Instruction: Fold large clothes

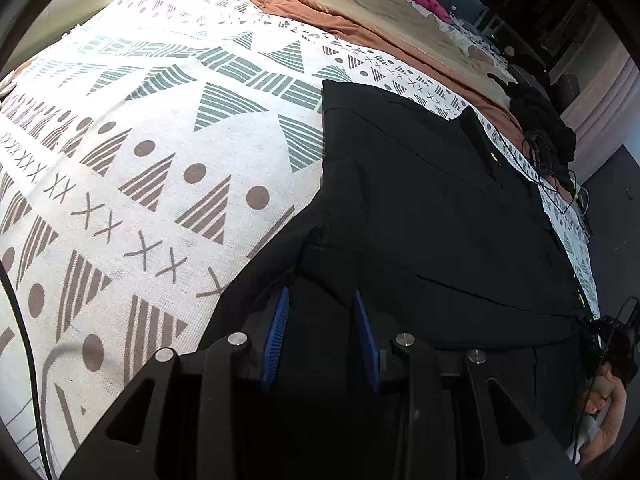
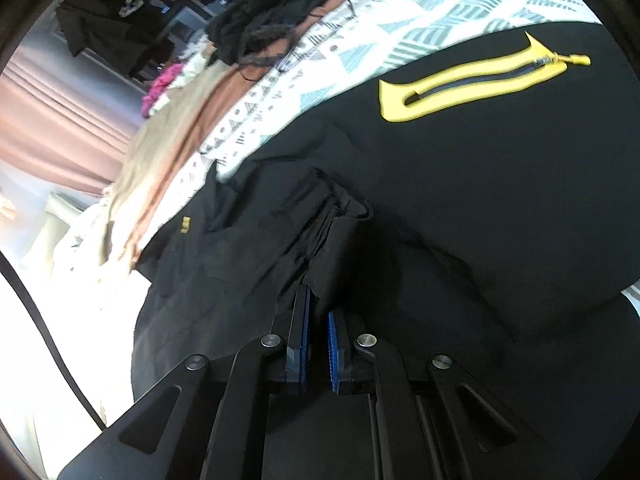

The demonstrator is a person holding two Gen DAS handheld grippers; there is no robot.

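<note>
Patterned white bedspread [image 1: 160, 160] fills the frame's left; a black garment [image 1: 420, 200] lies across its right half. Right gripper [image 2: 318, 300] pinches a bunched fold. Left gripper [image 1: 320, 296], fingers apart, seemingly rests on cloth.

Both grippers share one build. The left gripper [image 1: 322, 300] has matte black linkage arms with triangular cut-outs, round silver pivot pins, and ribbed blue pads [image 1: 276, 340] lining its fingers. The right gripper [image 2: 319, 308] shows the same black arms, silver pins and blue ribbed pads [image 2: 332, 354].
</note>
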